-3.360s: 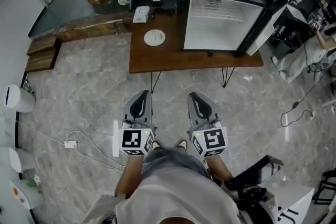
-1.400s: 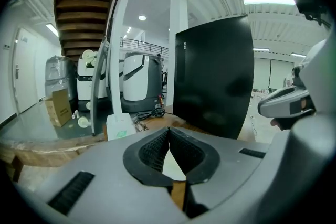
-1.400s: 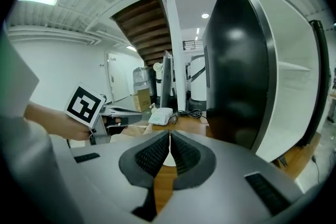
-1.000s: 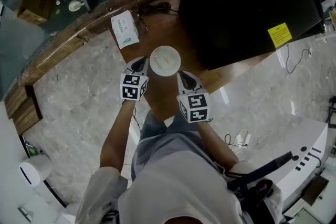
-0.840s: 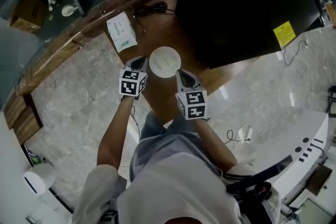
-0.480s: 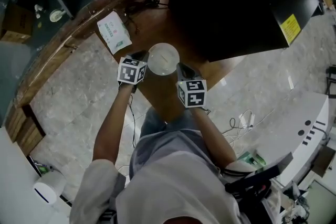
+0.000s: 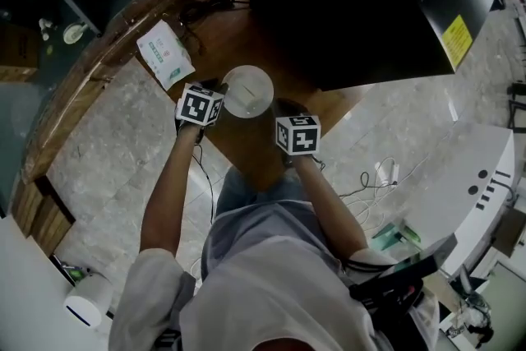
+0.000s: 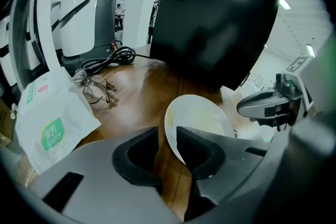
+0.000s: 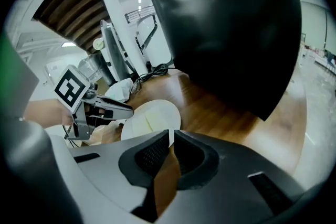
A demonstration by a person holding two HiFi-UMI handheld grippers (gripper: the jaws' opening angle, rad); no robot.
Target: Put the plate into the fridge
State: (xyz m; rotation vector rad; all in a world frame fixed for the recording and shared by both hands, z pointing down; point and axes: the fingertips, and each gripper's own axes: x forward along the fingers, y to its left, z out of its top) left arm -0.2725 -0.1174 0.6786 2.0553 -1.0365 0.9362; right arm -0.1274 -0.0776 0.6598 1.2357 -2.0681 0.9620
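The white plate (image 7: 246,90) is on the brown table (image 7: 251,148), in front of the black fridge (image 7: 353,4). My right gripper (image 9: 169,141) is shut on the plate's (image 9: 152,118) near rim, which runs thin between its pads. It comes in from the plate's right side (image 7: 278,106). My left gripper (image 8: 167,147) is at the plate's left side (image 7: 212,94), its jaws a little apart with bare wood showing between them. The plate (image 8: 197,118) looks tilted there, its rim beside the right finger. The fridge's front is hidden from above.
A white packet with green print (image 7: 164,53) lies at the table's left end. A pair of glasses (image 8: 97,89) and a coiled black cable (image 7: 205,8) sit behind it. The table's near edge is right under my arms. Cables (image 7: 382,177) trail on the marble floor to the right.
3.4 s ago I stood back from the table with both grippers held low. Over the last second both grippers stay at the plate's two sides while my view drifts right.
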